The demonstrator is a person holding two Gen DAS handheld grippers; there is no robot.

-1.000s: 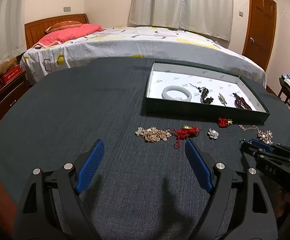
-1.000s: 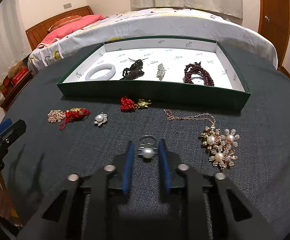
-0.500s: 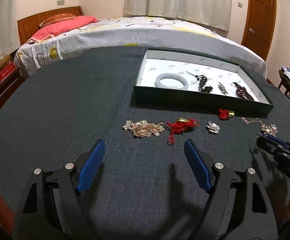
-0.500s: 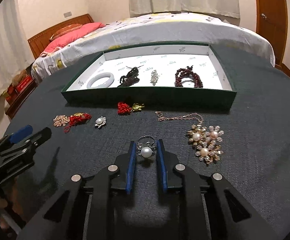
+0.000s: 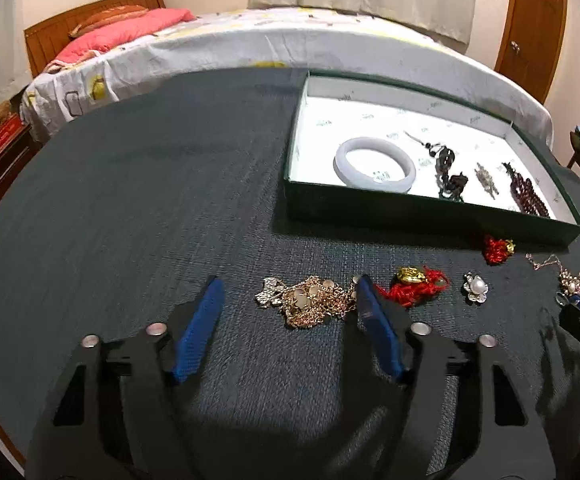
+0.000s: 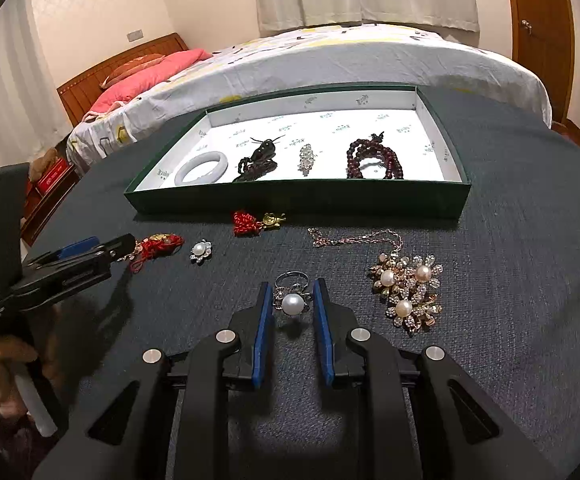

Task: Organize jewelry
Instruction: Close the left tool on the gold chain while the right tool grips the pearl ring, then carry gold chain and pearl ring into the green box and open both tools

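The right hand-held gripper [image 6: 293, 300] is narrowed around the silver ring with a white pearl [image 6: 292, 298], which lies on the dark grey cloth-covered table [image 6: 509, 240]. The blue pads stand just beside the ring on both sides; I cannot tell if they already press it. The left hand-held gripper [image 5: 290, 300] is wide open and holds nothing. Its right finger reaches the right end of the tangled gold chain piece [image 5: 309, 300], and the red knotted cord with a gold charm [image 5: 413, 282] lies just past that finger.

I judge that the step in hand is the pick-up of the ring. The next move calls for a firm closing, a lift, and a carry over the near wall of the shallow dark green tray with white lining [image 6: 297, 196], which is far from the grippers and already holds four pieces.

The lining carries small repeated printed marks, too small to read.
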